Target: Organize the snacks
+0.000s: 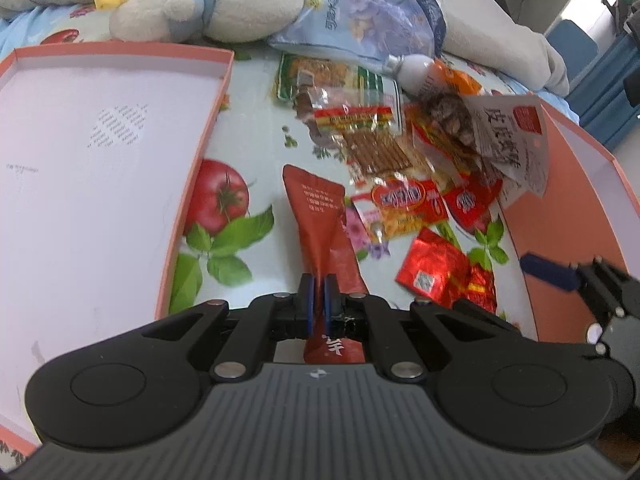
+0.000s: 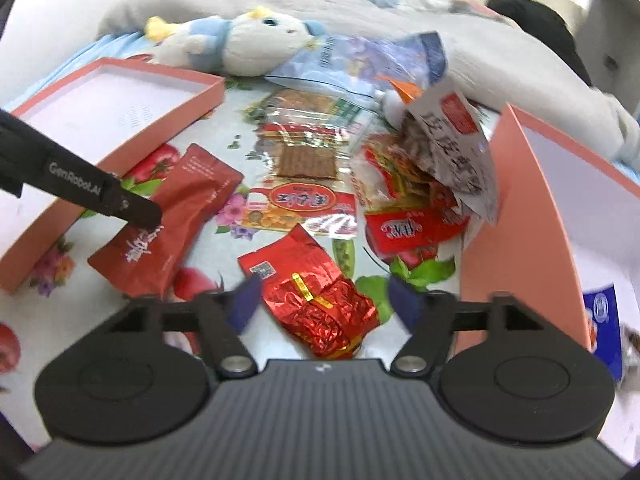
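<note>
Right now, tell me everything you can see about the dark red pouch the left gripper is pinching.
The dark red pouch is a long, matte, flat packet with white printed characters, creased near the grip. The left gripper is shut on its lower part, blue pads pressing both faces. It stretches over the floral cloth between the pink box lid and the snack pile, apparently touching no other packet.

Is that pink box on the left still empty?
Empty as far as visible: the pink box shows only its bare pale floor, with the snacks lying outside on the cloth.
</note>
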Action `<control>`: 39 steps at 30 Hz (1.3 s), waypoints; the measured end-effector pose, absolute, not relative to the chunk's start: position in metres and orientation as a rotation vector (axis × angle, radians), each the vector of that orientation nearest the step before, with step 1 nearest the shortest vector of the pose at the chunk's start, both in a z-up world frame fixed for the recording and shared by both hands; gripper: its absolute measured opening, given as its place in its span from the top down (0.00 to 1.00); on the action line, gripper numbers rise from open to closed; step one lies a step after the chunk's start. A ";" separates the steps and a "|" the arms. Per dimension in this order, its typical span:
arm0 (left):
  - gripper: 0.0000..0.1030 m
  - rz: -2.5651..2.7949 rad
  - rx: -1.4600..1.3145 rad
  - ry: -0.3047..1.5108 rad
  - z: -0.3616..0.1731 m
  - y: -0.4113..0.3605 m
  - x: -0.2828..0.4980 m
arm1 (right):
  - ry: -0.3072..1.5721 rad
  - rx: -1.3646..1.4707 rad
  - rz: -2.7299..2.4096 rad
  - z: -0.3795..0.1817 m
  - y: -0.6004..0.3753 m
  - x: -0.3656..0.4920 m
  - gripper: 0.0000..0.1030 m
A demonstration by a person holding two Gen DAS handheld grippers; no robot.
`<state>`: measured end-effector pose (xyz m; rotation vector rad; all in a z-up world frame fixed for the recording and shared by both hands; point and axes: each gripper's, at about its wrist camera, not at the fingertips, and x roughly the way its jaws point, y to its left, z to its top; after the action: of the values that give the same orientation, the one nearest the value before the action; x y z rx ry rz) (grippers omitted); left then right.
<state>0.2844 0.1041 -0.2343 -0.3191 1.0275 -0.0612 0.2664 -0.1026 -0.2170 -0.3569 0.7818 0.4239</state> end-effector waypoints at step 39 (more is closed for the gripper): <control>0.39 0.011 -0.271 1.043 -0.232 0.099 0.289 | 0.817 -0.387 0.479 -0.227 -0.111 0.263 0.30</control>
<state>0.2894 0.0994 -0.2318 -0.2714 1.0430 0.0106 0.2628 -0.1105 -0.2273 -0.3866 0.8169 0.4790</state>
